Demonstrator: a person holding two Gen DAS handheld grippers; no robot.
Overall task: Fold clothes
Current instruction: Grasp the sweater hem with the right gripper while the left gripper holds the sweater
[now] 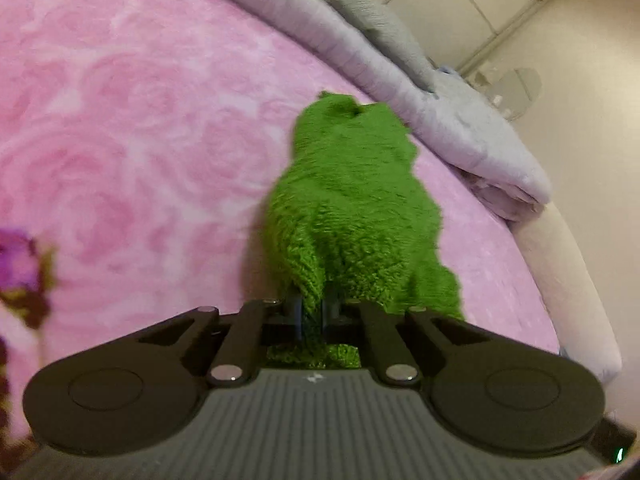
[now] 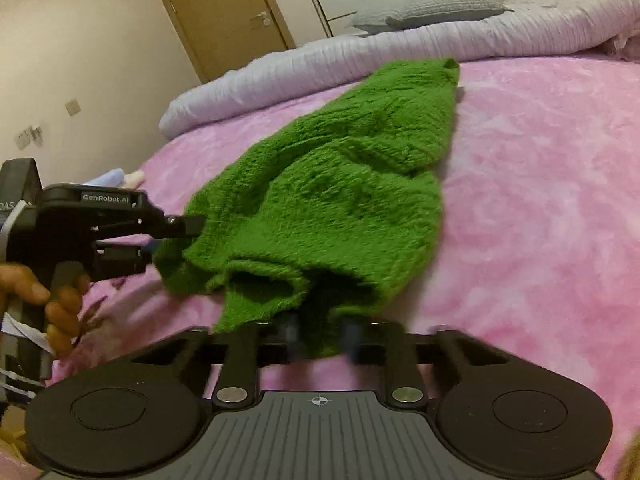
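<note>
Right gripper: 6 o'clock, clamped on green sweater hem.
Left gripper: pinching sweater edge; seen at 9 o'clock in right view.
Sweater: bunched on pink blanket, stretching toward 12.
Lavender duvet: 12 o'clock, beyond.

The left wrist view sits low just behind the left hand-held gripper, looking along a green sweater across the pink bed towards a rolled lilac duvet and the wall. The right wrist view looks from just behind the right hand-held gripper over the same sweater, close up, facing the duvet and a door. Both share the sweater, bed and duvet, and the right view also catches the left hand-held gripper side-on.
</note>
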